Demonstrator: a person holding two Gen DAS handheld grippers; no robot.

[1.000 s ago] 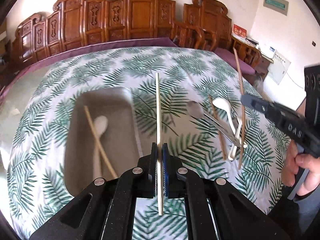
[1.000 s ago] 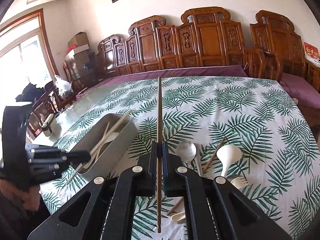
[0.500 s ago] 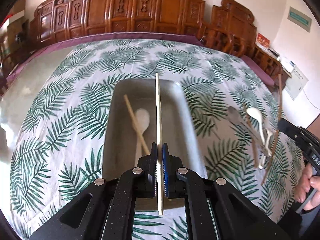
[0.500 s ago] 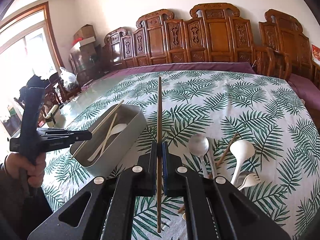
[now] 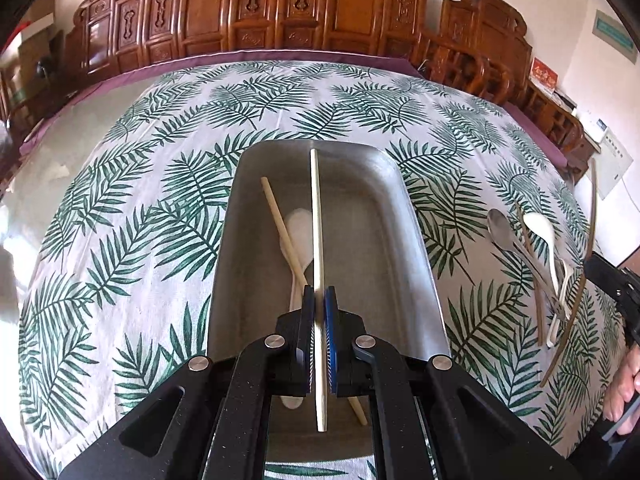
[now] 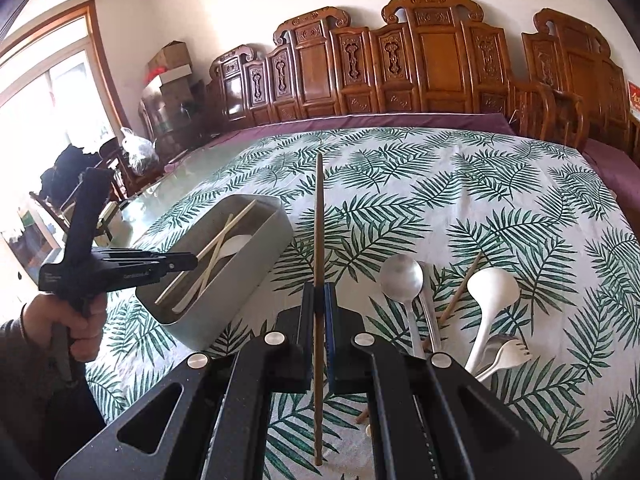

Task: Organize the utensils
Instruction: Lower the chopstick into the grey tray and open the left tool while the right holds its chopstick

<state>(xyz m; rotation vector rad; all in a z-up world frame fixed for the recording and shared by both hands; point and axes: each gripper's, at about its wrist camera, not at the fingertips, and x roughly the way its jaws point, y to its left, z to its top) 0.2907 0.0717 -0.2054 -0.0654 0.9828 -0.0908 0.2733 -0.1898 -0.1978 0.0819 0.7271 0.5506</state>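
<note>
My left gripper [image 5: 319, 300] is shut on a pale chopstick [image 5: 316, 216] and holds it lengthwise over the grey metal tray [image 5: 416, 240]. The tray holds another pale chopstick [image 5: 280, 228] and a white spoon [image 5: 300, 228]. My right gripper [image 6: 319, 300] is shut on a dark brown chopstick [image 6: 318, 216], above the tablecloth right of the tray [image 6: 264, 248]. On the cloth lie a metal spoon [image 6: 402, 276], a white ladle-like spoon [image 6: 490, 292], a white fork [image 6: 508, 354] and a brown chopstick [image 6: 460, 292]. The left gripper also shows in the right wrist view [image 6: 192, 261].
The table carries a palm-leaf cloth [image 5: 160, 200] with a purple edge [image 6: 400, 120]. Carved wooden chairs [image 6: 432, 64] line the far side. The loose utensils lie in a pile at the right in the left wrist view [image 5: 536, 256].
My left gripper has swung left from the cloth to over the tray, chopstick still in it. My right gripper has kept its chopstick and shifted slightly.
</note>
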